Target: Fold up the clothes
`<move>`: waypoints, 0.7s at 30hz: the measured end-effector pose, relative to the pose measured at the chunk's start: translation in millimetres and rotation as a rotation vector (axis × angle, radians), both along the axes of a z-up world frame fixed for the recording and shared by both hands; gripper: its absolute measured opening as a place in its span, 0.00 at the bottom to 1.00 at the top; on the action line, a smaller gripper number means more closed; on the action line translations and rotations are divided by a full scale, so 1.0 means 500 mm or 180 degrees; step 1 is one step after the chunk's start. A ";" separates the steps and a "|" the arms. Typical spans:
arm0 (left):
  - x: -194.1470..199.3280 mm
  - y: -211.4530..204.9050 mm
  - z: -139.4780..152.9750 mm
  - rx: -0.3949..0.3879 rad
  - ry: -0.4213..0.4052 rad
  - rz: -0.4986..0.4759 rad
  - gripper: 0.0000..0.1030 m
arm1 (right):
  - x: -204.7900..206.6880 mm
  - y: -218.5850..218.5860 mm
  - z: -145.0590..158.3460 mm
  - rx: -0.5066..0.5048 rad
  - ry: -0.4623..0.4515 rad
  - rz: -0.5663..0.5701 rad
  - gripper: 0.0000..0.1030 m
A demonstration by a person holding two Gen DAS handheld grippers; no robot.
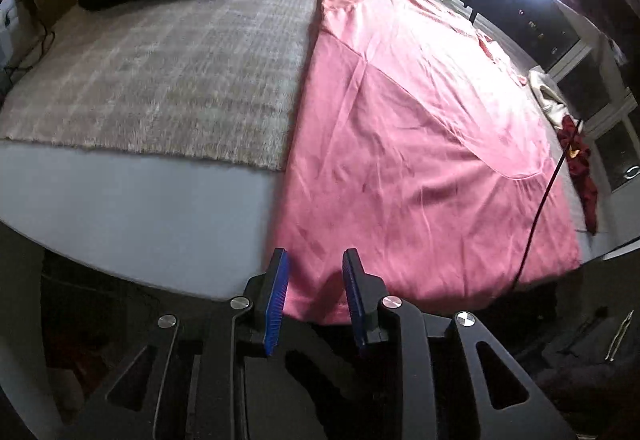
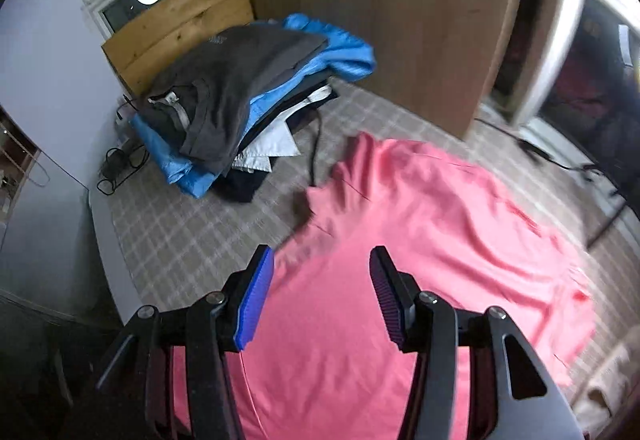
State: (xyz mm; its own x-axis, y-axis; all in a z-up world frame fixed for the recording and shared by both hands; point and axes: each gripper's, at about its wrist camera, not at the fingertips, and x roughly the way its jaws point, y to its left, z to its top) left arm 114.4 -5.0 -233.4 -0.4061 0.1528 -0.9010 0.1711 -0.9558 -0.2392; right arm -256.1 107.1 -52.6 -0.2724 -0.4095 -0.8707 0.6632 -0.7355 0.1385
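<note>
A pink shirt [image 1: 420, 119] lies spread flat on the bed, its hem at the near edge. My left gripper [image 1: 315, 254] hovers just over that near hem, close to the shirt's left corner, jaws a little apart with nothing pinched between the blue pads. In the right wrist view the same pink shirt [image 2: 400, 240] fills the lower half, one sleeve lying toward the clothes pile. My right gripper [image 2: 320, 252] hangs above the shirt's left part, open, with nothing between its fingers.
A stack of folded clothes [image 2: 240, 99], grey and blue on top, sits on the plaid blanket [image 2: 180, 232] by a wooden headboard. A dark red garment [image 1: 580, 159] and a white one [image 1: 548, 95] lie right of the shirt. A black cable [image 1: 536, 207] crosses its right edge.
</note>
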 end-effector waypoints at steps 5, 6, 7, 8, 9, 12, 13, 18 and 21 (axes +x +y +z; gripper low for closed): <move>0.000 0.010 0.001 -0.0053 0.0013 0.0137 0.20 | -0.114 -0.122 -0.131 0.0430 -0.0059 0.0043 0.48; 0.001 0.011 0.000 -0.0040 0.0026 0.0170 0.18 | -0.142 -0.137 -0.156 0.0497 -0.0097 -0.0011 0.48; 0.002 0.013 -0.001 -0.0027 0.0017 0.0188 0.11 | -0.171 -0.143 -0.171 0.0500 -0.0133 -0.0093 0.48; 0.004 0.014 -0.003 -0.0013 0.0005 0.0204 0.07 | -0.200 -0.150 -0.187 0.0504 -0.0170 -0.0176 0.48; 0.005 0.016 -0.004 0.0000 -0.0006 0.0221 0.05 | -0.227 -0.155 -0.200 0.0499 -0.0209 -0.0251 0.48; 0.009 0.017 -0.007 0.0106 -0.0025 0.0294 0.03 | -0.295 -0.166 -0.220 0.0438 -0.0326 -0.0381 0.48; 0.009 0.017 -0.006 0.0119 -0.0028 0.0310 0.03 | -0.308 -0.172 -0.224 0.0435 -0.0345 -0.0384 0.48; 0.010 0.013 0.000 0.0211 -0.0003 0.0376 0.03 | -0.332 -0.220 -0.252 0.0614 -0.0373 -0.0244 0.48; 0.005 0.015 0.002 0.0198 0.0002 0.0372 0.03 | -0.336 -0.241 -0.274 0.0789 -0.0335 -0.0245 0.48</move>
State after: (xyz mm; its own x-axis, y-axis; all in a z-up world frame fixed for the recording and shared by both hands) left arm 116.7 2.3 -232.2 -0.4250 0.1598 -0.8910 0.2803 -0.9127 -0.2974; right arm -424.1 -13.4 -189.4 -0.1972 -0.1620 -0.9669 0.5956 -0.8032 0.0131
